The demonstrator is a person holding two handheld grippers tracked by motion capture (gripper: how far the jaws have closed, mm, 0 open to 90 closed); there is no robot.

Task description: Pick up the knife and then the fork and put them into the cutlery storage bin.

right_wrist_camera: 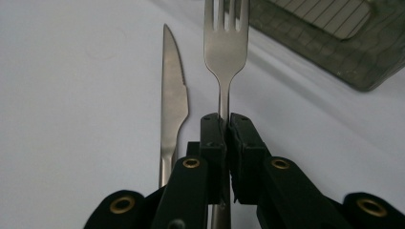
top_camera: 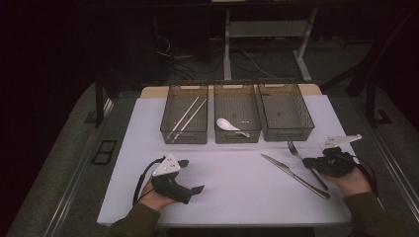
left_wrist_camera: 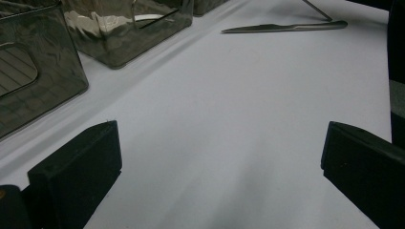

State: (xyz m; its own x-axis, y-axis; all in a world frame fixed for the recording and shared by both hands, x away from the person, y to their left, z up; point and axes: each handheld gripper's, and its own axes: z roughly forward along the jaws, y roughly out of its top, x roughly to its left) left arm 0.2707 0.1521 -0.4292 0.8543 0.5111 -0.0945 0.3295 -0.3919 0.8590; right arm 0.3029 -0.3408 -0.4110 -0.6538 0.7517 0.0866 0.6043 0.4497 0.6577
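Pinching the fork (right_wrist_camera: 224, 52) by its neck with my right claw (right_wrist_camera: 224, 125), clenched tight for a lift toward the empty right bin (top_camera: 285, 111). Fork lies on the bench (top_camera: 232, 182), knife (right_wrist_camera: 173, 102) beside. Left claw (left_wrist_camera: 215, 162) released, idle near-left.

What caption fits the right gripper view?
Right tongs pinch a fork by its handle, beside a knife on the white table.
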